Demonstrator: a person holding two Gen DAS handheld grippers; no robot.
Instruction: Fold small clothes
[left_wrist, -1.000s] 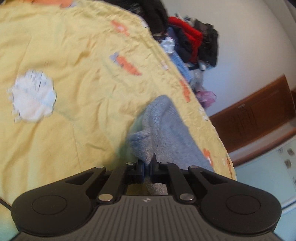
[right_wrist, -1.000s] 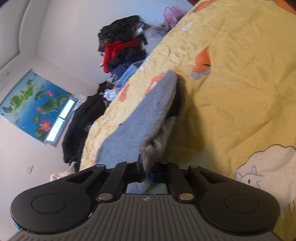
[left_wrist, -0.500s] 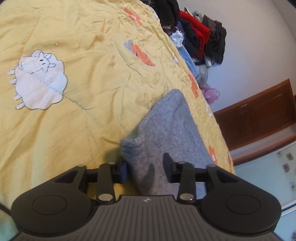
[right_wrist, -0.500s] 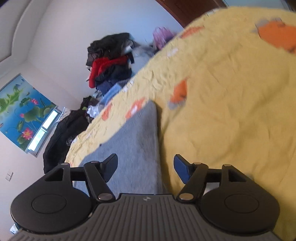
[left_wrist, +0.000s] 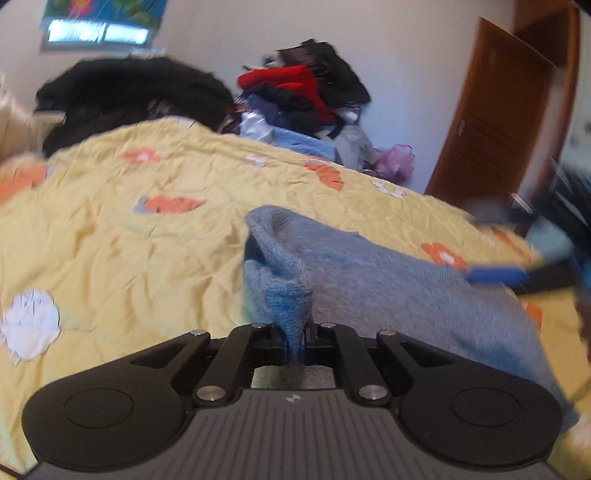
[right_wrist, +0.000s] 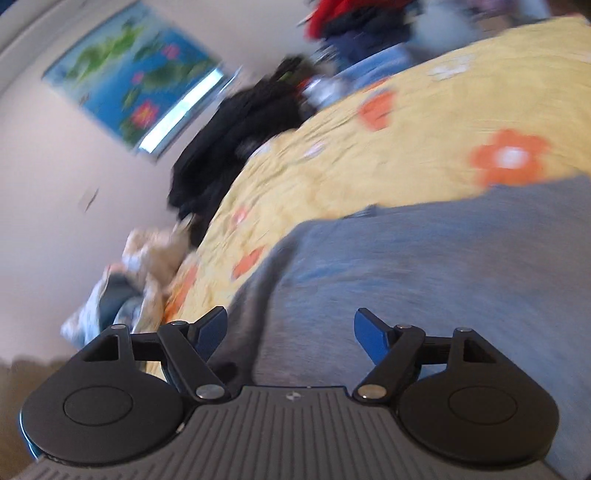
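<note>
You had the grey knitted garment (left_wrist: 388, 280) lying on the yellow quilt (left_wrist: 110, 240), and every position below is given relative to that garment. Your left gripper (left_wrist: 294, 341) was pressed together on a bunched corner of it, the pinched fold standing up between the fingertips with the rest of the cloth trailing away to the right of that corner. The raised edge beside the pinch curled over on itself, so the fabric there was doubled, not flat.

Your right gripper (right_wrist: 290, 330) stood spread wide over the garment's other end, its blue-padded fingers (right_wrist: 369, 334) either side of grey cloth and gripping nothing. The right wrist view was smeared with motion, so whether the pads touched the fabric could not be determined. In the left wrist view the same tool appeared as a blurred blue and black shape at the garment's far right edge.

Beyond the garment, past the quilt's far edge, a heap of dark and red clothes (left_wrist: 306, 96) was piled against the wall, with a brown door (left_wrist: 498, 129) to its right.

In my judgement the step in hand was taking hold of both ends before a fold: one end secured, the other not yet. The next move called for you to settle the right fingers around a single edge of the cloth and close firmly, then lift both ends together at matched height.
</note>
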